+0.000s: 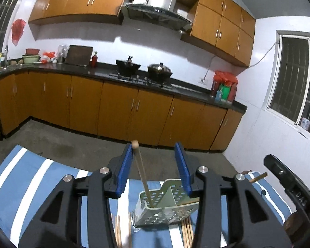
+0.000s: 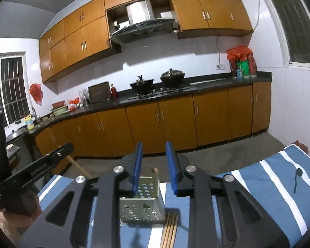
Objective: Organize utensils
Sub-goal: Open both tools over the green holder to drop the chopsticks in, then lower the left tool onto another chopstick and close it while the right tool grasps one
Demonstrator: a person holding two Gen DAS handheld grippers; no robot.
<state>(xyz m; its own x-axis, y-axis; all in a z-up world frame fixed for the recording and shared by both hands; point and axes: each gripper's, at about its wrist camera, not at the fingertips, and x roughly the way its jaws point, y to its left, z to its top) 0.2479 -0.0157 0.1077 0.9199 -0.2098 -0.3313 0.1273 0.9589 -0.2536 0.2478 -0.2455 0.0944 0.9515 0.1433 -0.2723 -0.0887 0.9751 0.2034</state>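
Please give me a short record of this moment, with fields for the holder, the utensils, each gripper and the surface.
holder: perforated metal utensil holder, upright on the cloth
in holder: one wooden-handled utensil, leaning
loose utensils: chopsticks beside the holder; dark spoon farther right
left gripper: open, above holder, holds nothing
right gripper: open, holds nothing
surface: blue and white striped cloth
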